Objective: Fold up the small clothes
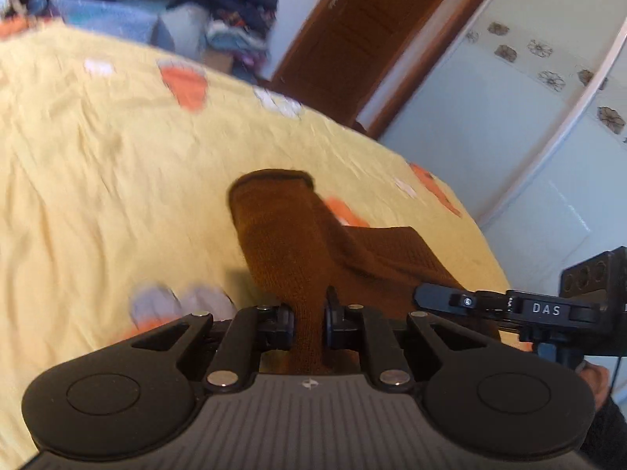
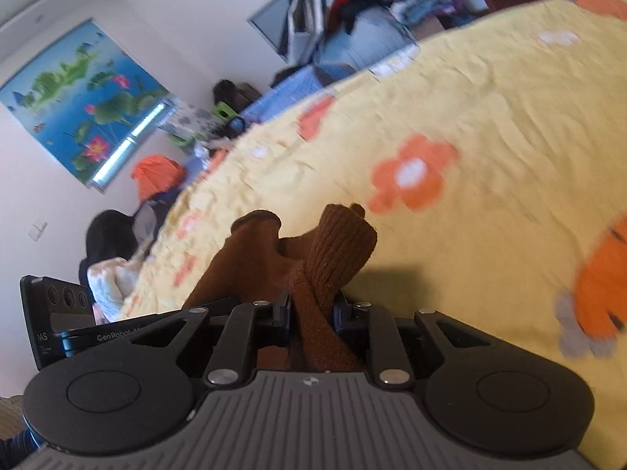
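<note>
Brown ribbed knit sock (image 1: 298,243) is held clear of the yellow bedspread with orange flowers (image 1: 98,149), pinched by both tools. Left gripper (image 1: 309,323) jaws narrow, closed on 1 bunched fold; the toe end points to 12 o'clock. Right gripper (image 2: 311,315) jaws narrow, closed on fabric beside the ribbed cuff. Risk judged: thin knit may slip from either pinch, or be stretched askew, if the 2 tools are pulled apart unevenly.

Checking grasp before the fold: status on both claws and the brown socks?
Left claw shut on brown socks. Right claw shut on them too. Socks lifted over yellow floral bedspread. Nothing in the way.
</note>
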### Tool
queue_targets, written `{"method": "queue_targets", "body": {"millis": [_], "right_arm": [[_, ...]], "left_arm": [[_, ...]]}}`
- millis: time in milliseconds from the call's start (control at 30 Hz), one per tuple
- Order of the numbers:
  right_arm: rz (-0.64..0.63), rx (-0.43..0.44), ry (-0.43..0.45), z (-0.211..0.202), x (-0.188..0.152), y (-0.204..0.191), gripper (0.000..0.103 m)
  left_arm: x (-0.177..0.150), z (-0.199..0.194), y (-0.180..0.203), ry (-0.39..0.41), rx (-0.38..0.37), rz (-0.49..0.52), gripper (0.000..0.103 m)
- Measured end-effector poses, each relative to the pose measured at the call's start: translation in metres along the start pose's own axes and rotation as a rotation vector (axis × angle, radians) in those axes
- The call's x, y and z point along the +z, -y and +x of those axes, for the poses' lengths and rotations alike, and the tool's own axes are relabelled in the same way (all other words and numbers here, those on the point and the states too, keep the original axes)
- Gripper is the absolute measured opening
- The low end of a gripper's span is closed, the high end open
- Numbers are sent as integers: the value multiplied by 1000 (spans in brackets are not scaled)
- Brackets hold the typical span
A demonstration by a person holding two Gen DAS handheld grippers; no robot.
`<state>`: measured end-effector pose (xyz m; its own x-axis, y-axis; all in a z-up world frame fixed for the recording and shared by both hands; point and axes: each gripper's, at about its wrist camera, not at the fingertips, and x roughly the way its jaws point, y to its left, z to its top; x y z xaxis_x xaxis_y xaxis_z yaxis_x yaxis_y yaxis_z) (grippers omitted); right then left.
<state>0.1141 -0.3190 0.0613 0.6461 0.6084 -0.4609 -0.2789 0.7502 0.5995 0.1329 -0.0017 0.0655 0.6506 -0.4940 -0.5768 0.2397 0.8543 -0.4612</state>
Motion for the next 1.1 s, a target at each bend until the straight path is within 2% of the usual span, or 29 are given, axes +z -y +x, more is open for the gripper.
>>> {"method": "queue_targets", "body": {"millis": [33, 67, 100, 133, 167, 200, 233, 300, 400, 467, 533, 567, 600, 633, 667, 767, 833, 867, 900, 933, 967, 1000, 1033, 1067, 1100], "right_arm": [[-1, -4, 16, 7, 7, -4, 27], [14, -18, 28, 16, 14, -4, 37], [33, -49, 36, 27, 19, -3, 61], [52, -93, 33, 36, 21, 0, 74], [77, -155, 20, 42, 22, 1, 88], [99, -201, 18, 44, 19, 2, 86], [101, -190, 24, 38, 13, 2, 86], [67, -138, 22, 20, -6, -2, 92], [18, -164, 5, -9, -39, -9, 94], [32, -142, -21, -20, -55, -8, 94], [68, -109, -54, -17, -66, -7, 91], [78, -102, -66, -12, -70, -7, 80], [85, -92, -85, -5, -73, -9, 54], [82, -79, -104, 2, -76, -9, 42], [77, -78, -125, 7, -78, -11, 40], [41, -49, -123, -3, -83, -24, 35], [44, -26, -116, -13, -89, -26, 35], [51, -34, -121, -13, -94, -24, 37], [57, -56, -126, -11, -99, -21, 46], [71, -57, -122, -10, -103, -18, 49], [99, -36, -111, -13, -105, -16, 56], [136, -34, -112, -17, -102, -14, 63], [155, -37, -96, -24, -99, -15, 66], [152, -34, -56, -34, -95, -17, 71], [145, -26, -13, -42, -89, -17, 76]], "left_arm": [[6, 2, -4, 18, 36, 14, 14], [11, 5, -8, 39, 92, 46, 19], [12, 8, -13, 36, 146, 47, 25], [12, 12, -19, -1, 201, -5, 28], [7, 6, -26, -29, 208, -60, 29], [-1, -3, -31, -33, 161, -86, 31], [-13, -15, -35, -26, 109, -95, 35], [-41, -41, -38, -22, 66, -122, 68], [-75, -59, -39, -76, -22, -177, 70], [-90, -59, -35, -117, -78, -221, 70], [-99, -54, -26, -121, -48, -178, 66], [-100, -53, -21, -110, -9, -155, 44], [-100, -51, -19, -123, 11, -148, 29], [-98, -53, -21, -131, 14, -162, 24], [-96, -57, -22, -137, 6, -174, 18], [-96, -80, -19, -130, -8, -117, 18], [-105, -82, -17, -137, 32, -47, 19], [-111, -83, -14, -124, 67, -10, 25], [-117, -87, -9, -93, 84, 26, 27], [-123, -94, -3, -60, 94, 70, 30], [-128, -103, 5, -29, 109, 133, 37], [-135, -111, 14, 4, 128, 219, 51], [-143, -118, 22, 38, 151, 302, 60], [-151, -124, 28, 77, 179, 379, 72], [-159, -128, 32, 107, 212, 450, 72]]}}
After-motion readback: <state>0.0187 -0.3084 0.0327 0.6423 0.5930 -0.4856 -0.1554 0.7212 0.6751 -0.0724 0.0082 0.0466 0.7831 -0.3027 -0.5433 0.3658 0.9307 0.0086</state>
